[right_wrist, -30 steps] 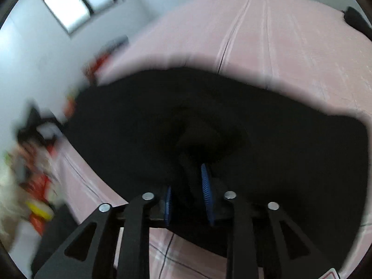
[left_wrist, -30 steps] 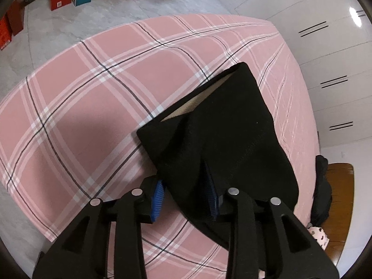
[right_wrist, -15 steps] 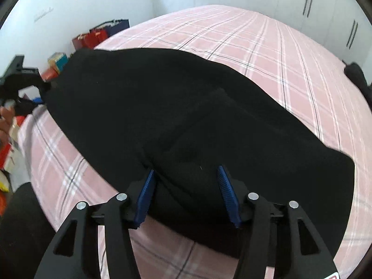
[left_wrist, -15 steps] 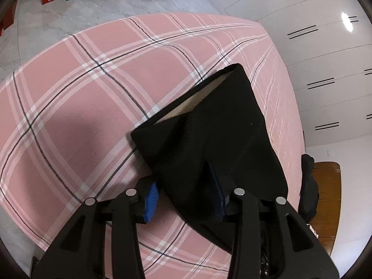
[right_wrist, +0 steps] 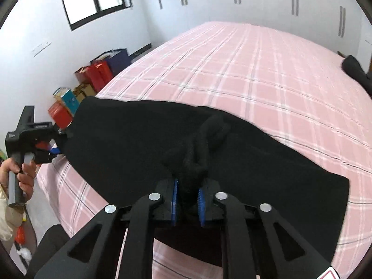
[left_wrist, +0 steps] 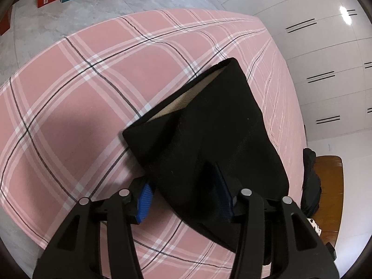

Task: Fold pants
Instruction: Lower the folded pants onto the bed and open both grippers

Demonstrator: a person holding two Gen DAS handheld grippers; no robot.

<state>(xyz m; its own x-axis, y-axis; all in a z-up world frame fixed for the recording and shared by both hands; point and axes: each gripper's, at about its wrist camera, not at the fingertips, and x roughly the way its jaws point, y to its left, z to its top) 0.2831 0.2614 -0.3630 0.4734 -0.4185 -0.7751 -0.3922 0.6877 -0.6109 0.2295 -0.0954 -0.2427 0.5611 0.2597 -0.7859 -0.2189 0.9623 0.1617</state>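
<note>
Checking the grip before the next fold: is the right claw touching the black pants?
Touching. The right wrist view shows the right claw closing, a bunched ridge of the black pants pinched between its blue pads.

Left gripper (left_wrist: 184, 197) fingers are opening; right gripper (right_wrist: 187, 197) fingers are closing.

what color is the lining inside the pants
Beige or tan, against the black pants; the lining shows best in the left wrist view.

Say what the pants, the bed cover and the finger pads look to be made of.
Pants: thick matte black knit, likely fleece-lined, judging by the fuzzy tan inside at the opening. Bed cover: smooth woven cloth, probably cotton, in pink plaid without sheen. Finger pads: blue ribbed rubber or plastic, hard to say which.
</note>
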